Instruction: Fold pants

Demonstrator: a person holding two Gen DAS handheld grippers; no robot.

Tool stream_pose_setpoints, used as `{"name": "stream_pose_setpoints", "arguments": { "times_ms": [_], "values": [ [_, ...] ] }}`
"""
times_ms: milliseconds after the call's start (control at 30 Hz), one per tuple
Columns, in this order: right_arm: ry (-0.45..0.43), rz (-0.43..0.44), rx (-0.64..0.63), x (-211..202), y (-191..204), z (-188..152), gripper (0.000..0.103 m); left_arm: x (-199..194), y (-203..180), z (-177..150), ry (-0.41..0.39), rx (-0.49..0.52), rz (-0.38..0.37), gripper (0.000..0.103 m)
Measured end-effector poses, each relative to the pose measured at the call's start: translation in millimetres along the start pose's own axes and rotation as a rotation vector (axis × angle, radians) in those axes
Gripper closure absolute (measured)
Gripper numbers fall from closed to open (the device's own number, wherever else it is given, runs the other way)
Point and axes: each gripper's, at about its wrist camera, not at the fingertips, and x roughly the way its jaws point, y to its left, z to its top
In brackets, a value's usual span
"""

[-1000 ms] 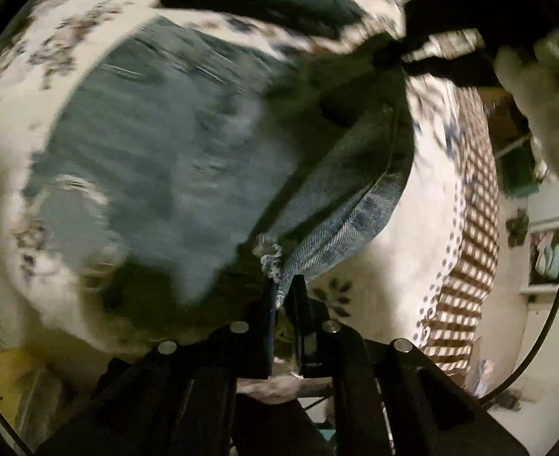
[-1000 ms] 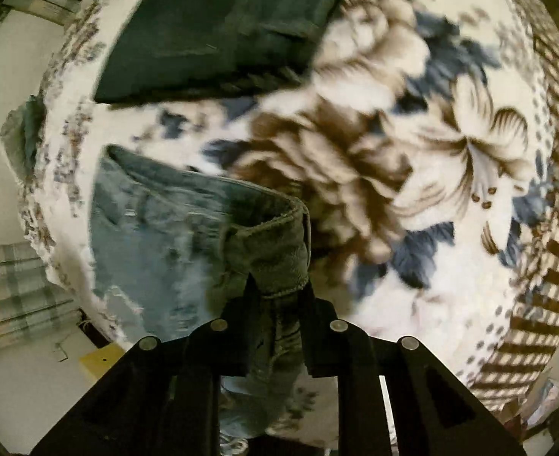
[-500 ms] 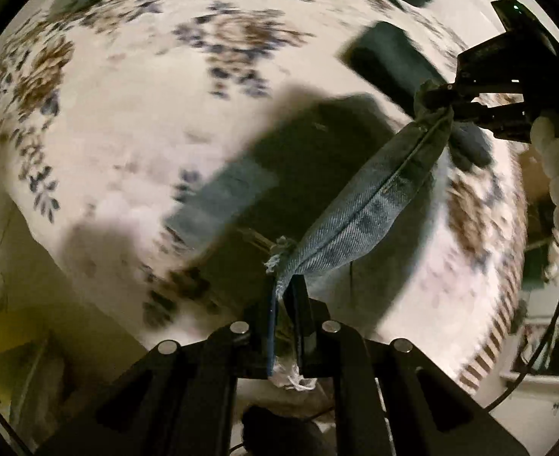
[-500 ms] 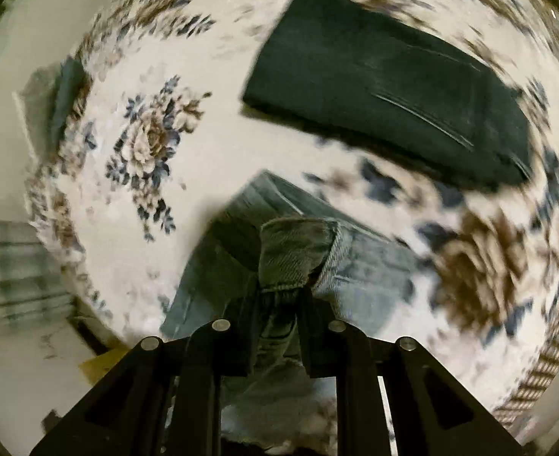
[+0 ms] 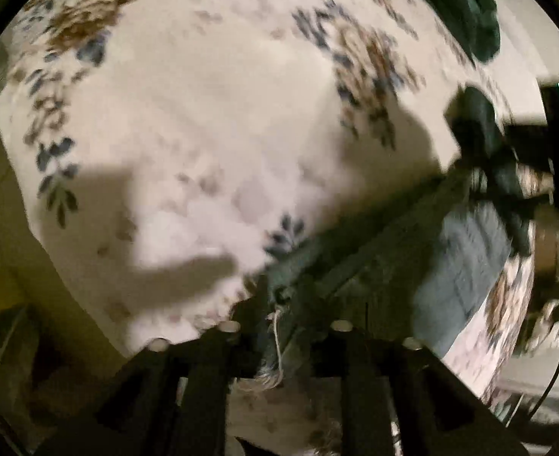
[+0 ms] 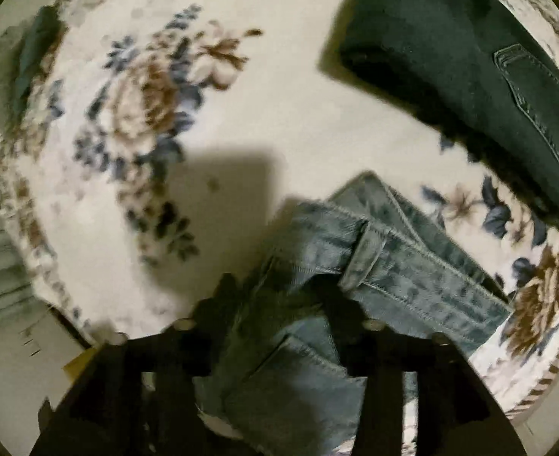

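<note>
The light blue jeans (image 6: 401,273) hang between my two grippers above a floral bedspread (image 6: 165,114). My right gripper (image 6: 279,304) has its fingers spread wide, with the waistband and a belt loop draped between and over them. My left gripper (image 5: 283,304) is shut on a frayed hem of the jeans (image 5: 355,250), and the denim stretches from it to the right gripper (image 5: 538,159) at the right edge of that view.
A folded dark pair of pants (image 6: 469,57) lies on the bedspread at the upper right. More dark cloth (image 5: 466,3) lies at the far edge of the bedspread (image 5: 203,114). Another garment (image 6: 32,53) lies at the bed's left edge.
Both grippers have swung the jeans across the bed toward the folded dark pants. The right gripper's fingers have spread apart around the waistband. The left gripper keeps its hold on the hem.
</note>
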Motion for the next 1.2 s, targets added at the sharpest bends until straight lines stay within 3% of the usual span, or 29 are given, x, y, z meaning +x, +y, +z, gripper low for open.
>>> {"name": "stream_pose_setpoints", "arguments": {
  "times_ms": [67, 133, 167, 267, 467, 567, 700, 767, 867, 1000, 1133, 1200],
  "values": [
    [-0.018, 0.025, -0.012, -13, -7, -10, 0.027, -5, 4, 1, -0.015, -0.033, -0.017, 0.043],
    [-0.04, 0.038, -0.011, -26, -21, -19, 0.004, -12, 7, -4, -0.027, -0.08, -0.035, 0.036],
    [-0.053, 0.05, -0.006, -32, -31, -26, 0.0, -15, 7, -9, -0.031, -0.105, -0.041, 0.036],
    [-0.081, 0.055, -0.006, -48, -65, -43, 0.0, -20, 2, -33, -0.022, -0.193, -0.07, 0.036],
    [-0.029, 0.101, -0.059, -47, -122, -79, 0.0, -15, -36, -116, 0.066, -0.403, -0.154, 0.036],
    [-0.008, 0.119, -0.12, -42, -145, -92, 0.0, 4, -64, -153, 0.132, -0.498, -0.21, 0.036],
    [0.016, 0.155, -0.167, -33, -177, -103, 0.0, 43, -89, -190, 0.172, -0.733, -0.322, 0.036],
    [0.022, 0.178, -0.177, -29, -192, -105, 0.0, 59, -91, -197, 0.152, -0.841, -0.379, 0.036],
    [0.022, 0.215, -0.184, -22, -209, -102, 0.0, 82, -82, -197, 0.053, -1.028, -0.475, 0.037],
    [0.023, 0.282, -0.18, -6, -215, -90, 0.0, 92, -66, -190, -0.04, -1.137, -0.471, 0.038],
    [0.026, 0.39, -0.14, 20, -210, -71, 0.0, 96, -57, -188, -0.075, -1.242, -0.466, 0.039],
    [0.017, 0.452, -0.12, 31, -204, -61, 0.0, 91, -59, -182, -0.09, -1.25, -0.437, 0.045]
  ]
}}
